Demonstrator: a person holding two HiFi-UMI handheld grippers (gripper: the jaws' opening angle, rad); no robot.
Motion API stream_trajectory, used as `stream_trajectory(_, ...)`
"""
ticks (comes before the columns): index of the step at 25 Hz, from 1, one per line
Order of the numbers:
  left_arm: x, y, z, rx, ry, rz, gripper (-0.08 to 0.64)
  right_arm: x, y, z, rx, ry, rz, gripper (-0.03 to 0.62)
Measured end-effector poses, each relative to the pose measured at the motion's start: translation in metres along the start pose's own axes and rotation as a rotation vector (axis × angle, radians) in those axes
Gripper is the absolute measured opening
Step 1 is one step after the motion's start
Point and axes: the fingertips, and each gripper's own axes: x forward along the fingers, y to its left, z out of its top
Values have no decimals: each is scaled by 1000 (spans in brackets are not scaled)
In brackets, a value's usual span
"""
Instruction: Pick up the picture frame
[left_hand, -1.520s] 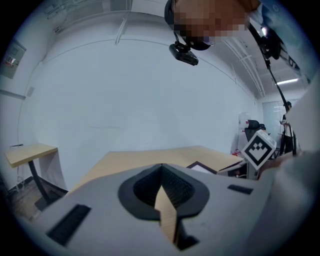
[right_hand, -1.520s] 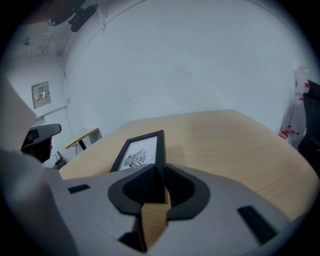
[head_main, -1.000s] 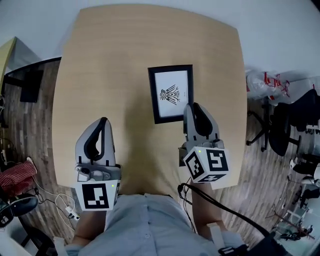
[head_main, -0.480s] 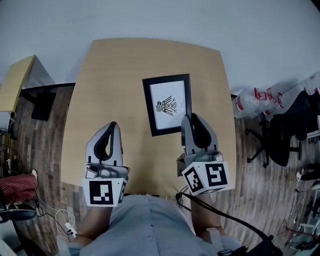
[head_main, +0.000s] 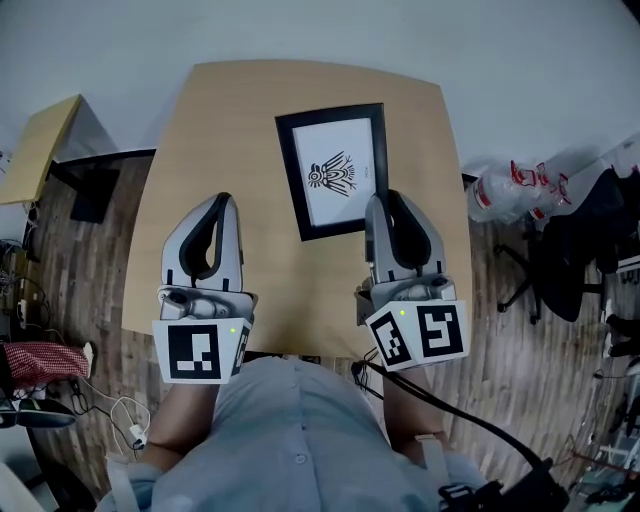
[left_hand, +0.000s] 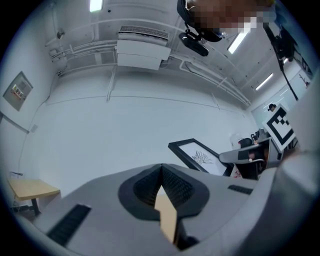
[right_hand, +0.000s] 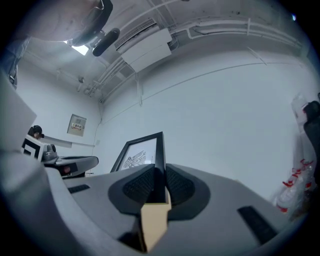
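Plank floor (head_main: 100, 250) surrounds wooden table (head_main: 230, 130) beneath picture frame (head_main: 335, 170).

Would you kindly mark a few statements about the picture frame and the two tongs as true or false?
1. The right tongs grip the picture frame by its edge. True.
2. The left tongs hold the frame too. False: they are shut on nothing, apart from it.
3. The frame is white. False: it is black.
4. It holds a dark drawing on white. True.
5. The table is glass. False: it is light wood.
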Motion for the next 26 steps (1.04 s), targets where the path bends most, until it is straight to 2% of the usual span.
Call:
stream_trajectory(5,-8,-16,13,20,-15,0,2,-14,-1,7,-8,-15,17,64)
stream_trajectory(17,-8,3,13,26,-19,10,0,-1,11,5,-9,-16,21,64)
stream_trajectory(21,-6,-3,13,31,-21,10,1,-3,6,5,-7,-18,20,64)
stream_trajectory(26,6,30,6,18,-20,0,2,27,24,1,-13,-7,14,64)
